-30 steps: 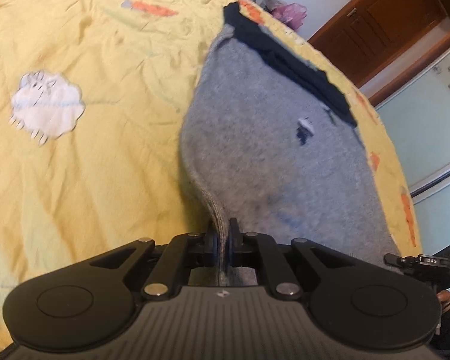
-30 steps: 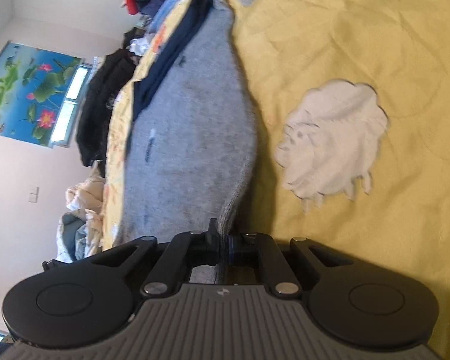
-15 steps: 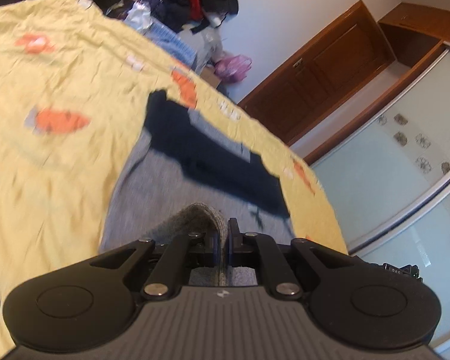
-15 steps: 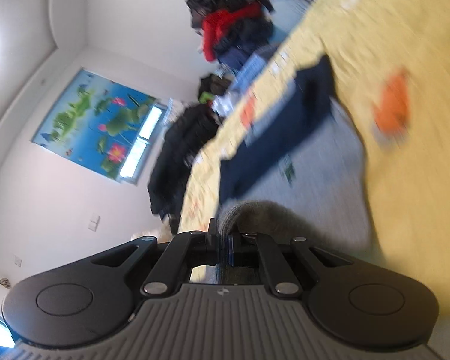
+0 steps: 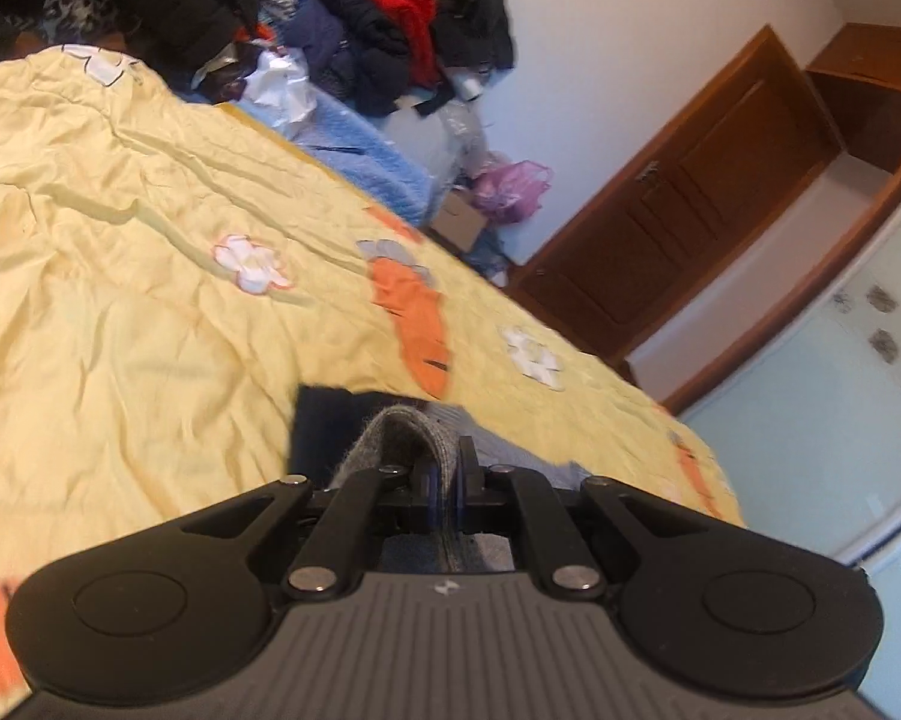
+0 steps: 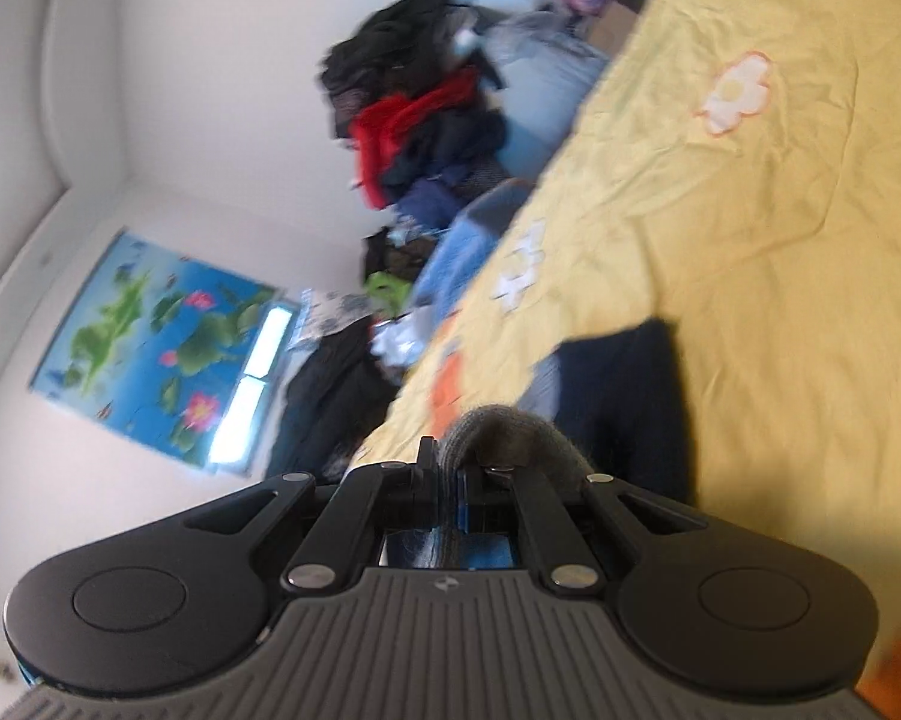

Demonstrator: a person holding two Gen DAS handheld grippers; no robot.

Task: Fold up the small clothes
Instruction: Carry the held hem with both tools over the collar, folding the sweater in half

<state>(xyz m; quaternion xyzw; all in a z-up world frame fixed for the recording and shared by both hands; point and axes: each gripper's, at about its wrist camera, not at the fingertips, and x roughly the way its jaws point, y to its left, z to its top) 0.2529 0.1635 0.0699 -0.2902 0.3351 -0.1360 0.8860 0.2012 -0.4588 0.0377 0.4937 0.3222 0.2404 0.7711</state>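
A fold of the grey knit garment is pinched between the left tongs, its dark navy band lying on the yellow bedspread just ahead. Another fold of the same garment is clamped in the right tongs. A clothes pile is seen beyond the bed; no containers are discernible.

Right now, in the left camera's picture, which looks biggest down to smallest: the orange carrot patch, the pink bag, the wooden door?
1. wooden door
2. orange carrot patch
3. pink bag

The carrot lies nearer the camera, so its true rank against the bag is unsure.
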